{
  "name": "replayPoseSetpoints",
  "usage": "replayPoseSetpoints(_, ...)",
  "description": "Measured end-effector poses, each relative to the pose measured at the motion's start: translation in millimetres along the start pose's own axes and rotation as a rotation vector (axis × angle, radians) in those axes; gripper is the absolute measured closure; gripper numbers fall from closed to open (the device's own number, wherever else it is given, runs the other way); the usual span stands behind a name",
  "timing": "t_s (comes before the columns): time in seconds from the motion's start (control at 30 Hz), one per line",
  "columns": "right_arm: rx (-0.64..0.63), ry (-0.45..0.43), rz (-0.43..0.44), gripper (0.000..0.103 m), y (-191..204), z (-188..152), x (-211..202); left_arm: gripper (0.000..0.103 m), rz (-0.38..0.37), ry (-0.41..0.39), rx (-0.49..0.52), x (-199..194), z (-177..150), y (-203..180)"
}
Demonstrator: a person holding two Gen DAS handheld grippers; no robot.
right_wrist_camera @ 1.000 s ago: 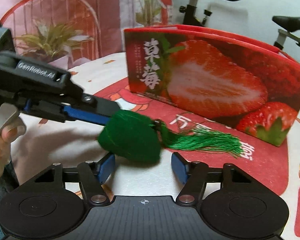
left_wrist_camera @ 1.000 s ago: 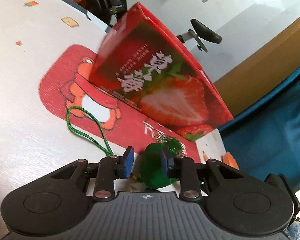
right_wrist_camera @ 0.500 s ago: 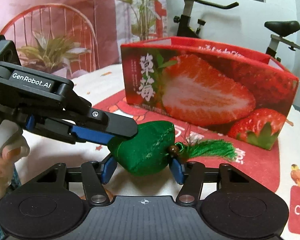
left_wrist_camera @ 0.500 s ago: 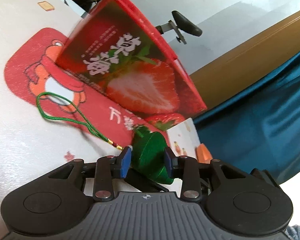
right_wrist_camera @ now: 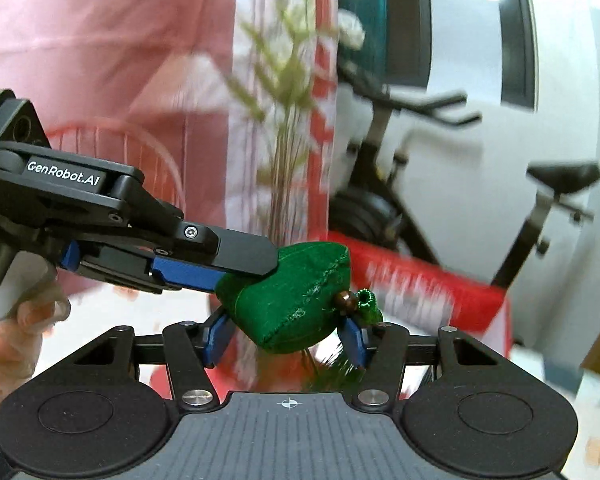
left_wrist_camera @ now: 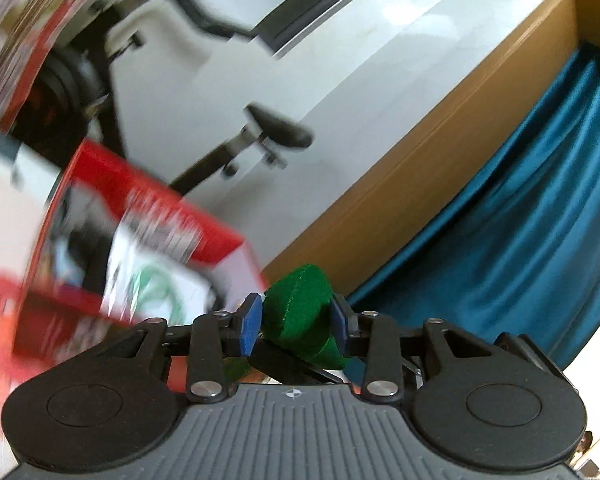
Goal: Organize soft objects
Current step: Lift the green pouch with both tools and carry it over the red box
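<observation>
Both tools now grip one green sachet, which a second ago lay low by the counter with only the left tool pinching it. In the left wrist view, the red strawberry box (left_wrist_camera: 140, 240) has slid to the left and lower part of the frame and smeared with motion blur; its open top now shows, where earlier only its printed side did. Its contents look like pale packets, though the blur makes that uncertain. At lower centre the left tool (left_wrist_camera: 296, 322) has its blue pads set on the two flanks of the green sachet (left_wrist_camera: 300, 308); its jaws have just been opening a little, yet the cloth fills the gap between them and is held.

In the right wrist view, the left tool (right_wrist_camera: 260, 268) comes in from the left edge, a hand (right_wrist_camera: 16, 320) on its grip, and clamps the sachet's left end. At centre the green sachet (right_wrist_camera: 296, 304) hangs in the air, its brown bead (right_wrist_camera: 346, 302) to the right. The right tool (right_wrist_camera: 286, 338), whose jaws have just been closing, now presses both sides of it. Behind, the box (right_wrist_camera: 420, 280) sits low.

Judging by this, the sachet has been lifted above box height and is ready to be carried over the opening and dropped in.
</observation>
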State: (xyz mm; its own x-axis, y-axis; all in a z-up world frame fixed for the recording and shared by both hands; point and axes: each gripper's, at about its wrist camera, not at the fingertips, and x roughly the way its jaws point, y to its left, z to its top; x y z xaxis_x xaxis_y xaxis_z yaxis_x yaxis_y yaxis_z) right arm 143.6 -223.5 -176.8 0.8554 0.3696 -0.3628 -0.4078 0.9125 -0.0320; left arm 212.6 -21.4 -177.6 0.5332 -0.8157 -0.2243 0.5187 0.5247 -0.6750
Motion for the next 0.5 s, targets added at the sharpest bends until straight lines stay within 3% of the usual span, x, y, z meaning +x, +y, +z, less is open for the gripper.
replayPoseSetpoints(0.13,-0.064,-0.067,-0.031,0.051,-16,40,-2,0.056,-0.031,-0.031,0.066,12,32,-22)
replayPoseSetpoints(0.27,-0.107,-0.071,-0.074,0.051,-31,61,9,0.053,-0.032,-0.034,0.113,38,50,-26)
replayPoseSetpoints(0.5,-0.074,0.001,-0.144,0.051,-61,47,39,0.053,-0.010,0.032,0.108,94,53,-8)
